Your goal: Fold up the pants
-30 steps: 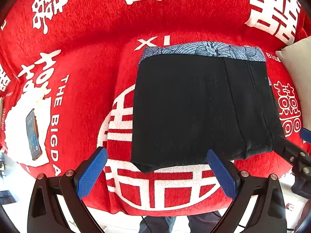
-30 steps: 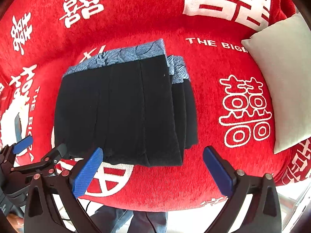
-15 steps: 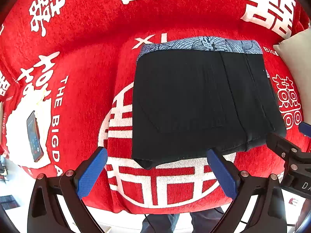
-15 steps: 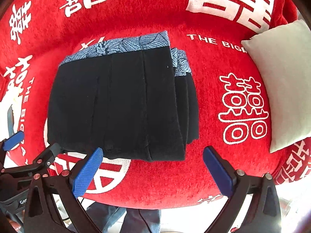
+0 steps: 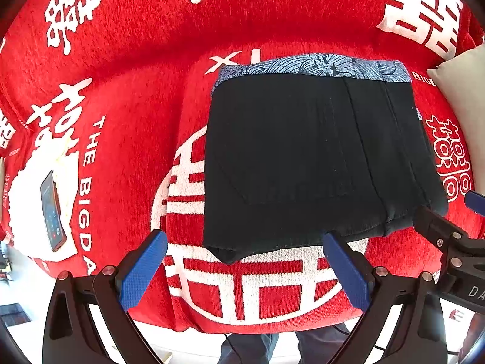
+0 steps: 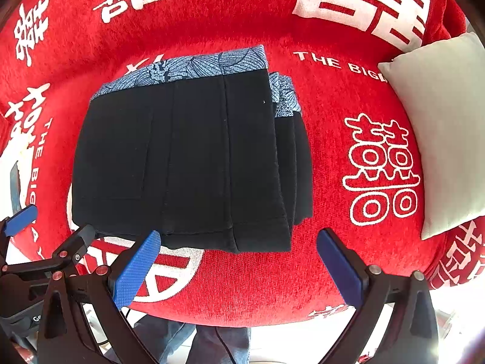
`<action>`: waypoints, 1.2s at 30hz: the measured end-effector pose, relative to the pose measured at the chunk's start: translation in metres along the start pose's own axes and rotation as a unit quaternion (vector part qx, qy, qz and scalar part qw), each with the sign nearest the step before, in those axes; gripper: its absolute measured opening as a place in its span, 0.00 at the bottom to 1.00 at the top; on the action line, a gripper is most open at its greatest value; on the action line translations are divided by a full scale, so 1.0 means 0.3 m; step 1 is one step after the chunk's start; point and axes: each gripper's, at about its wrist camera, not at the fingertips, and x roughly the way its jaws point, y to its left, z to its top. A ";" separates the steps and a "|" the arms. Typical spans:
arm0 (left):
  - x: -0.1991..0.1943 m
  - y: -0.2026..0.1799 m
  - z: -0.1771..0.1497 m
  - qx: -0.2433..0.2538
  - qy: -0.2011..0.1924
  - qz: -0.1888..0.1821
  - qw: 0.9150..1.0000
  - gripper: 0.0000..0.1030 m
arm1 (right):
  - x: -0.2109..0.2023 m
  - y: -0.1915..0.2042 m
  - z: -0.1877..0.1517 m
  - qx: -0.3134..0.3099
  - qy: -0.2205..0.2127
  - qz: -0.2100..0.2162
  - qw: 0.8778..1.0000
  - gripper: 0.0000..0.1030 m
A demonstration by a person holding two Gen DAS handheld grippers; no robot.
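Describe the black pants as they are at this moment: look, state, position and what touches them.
The black pants lie folded into a compact, roughly rectangular stack of several layers, flat on the red cover printed with white characters. A blue-and-white patterned band shows along the far edge; layered edges step out on the right side. The fabric looks matte and thick, with seams running front to back. Neither the left gripper nor the right gripper holds them; both are open, at the near edge.

From my left wrist feed, right gripper (image 5: 448,230) runs off the right edge; can't read its jaw gap. Cushion (image 5: 460,91) cropped upper right. Phone (image 5: 52,212) screen at left too small to read. Right wrist feed: pants (image 6: 188,163) under-layers hidden beneath the top fold.
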 end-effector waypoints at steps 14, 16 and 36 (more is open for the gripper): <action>0.007 0.003 0.004 0.000 0.000 0.004 1.000 1.00 | -0.004 -0.016 0.002 0.006 -0.006 0.000 1.000 1.00; 0.011 0.005 0.005 -0.001 0.000 0.007 1.000 1.00 | -0.001 -0.019 0.003 0.005 -0.005 -0.001 1.000 1.00; 0.017 0.024 0.009 -0.004 -0.016 -0.006 1.000 1.00 | 0.018 -0.019 0.012 0.001 0.004 0.000 1.000 1.00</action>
